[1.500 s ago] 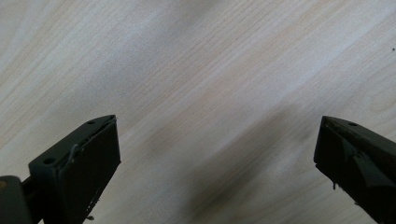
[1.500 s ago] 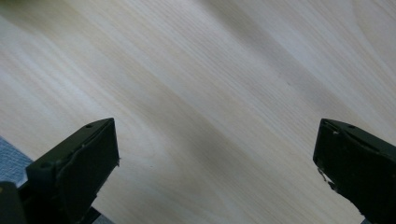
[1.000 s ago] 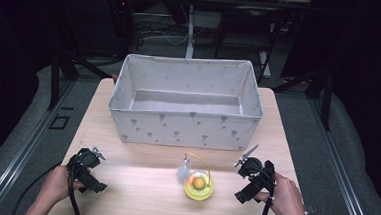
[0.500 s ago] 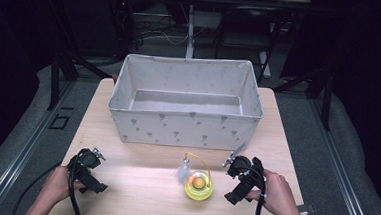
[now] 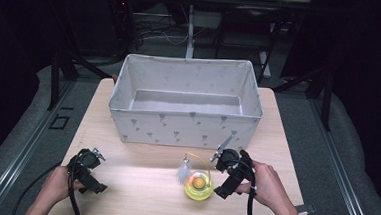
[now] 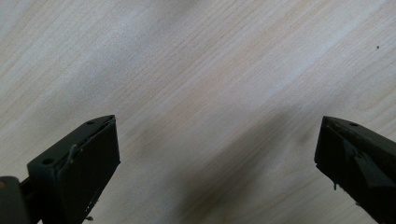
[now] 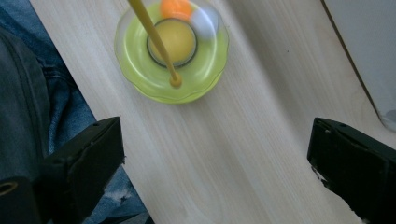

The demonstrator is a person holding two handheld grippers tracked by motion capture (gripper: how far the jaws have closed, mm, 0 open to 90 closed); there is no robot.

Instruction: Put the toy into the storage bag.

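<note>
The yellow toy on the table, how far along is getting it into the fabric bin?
Nothing is packed yet: the grey fabric bin looks empty. In hand: the right gripper, jaws open, sits beside the yellow toy without gripping it. Left: grasp, lift, and drop it in. The left gripper rests open over bare table.

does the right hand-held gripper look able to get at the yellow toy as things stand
Probably yes: the right hand-held gripper sits open just beside the yellow toy, with bare table between them.

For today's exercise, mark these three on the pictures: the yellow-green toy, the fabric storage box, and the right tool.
Yellow-green toy (image 5: 198,189), high view, on its round translucent base.
Fabric storage box (image 5: 182,129), high view, on its patterned front wall.
Right tool (image 7: 215,158), right gripper view, midway between its two open black jaws.
</note>
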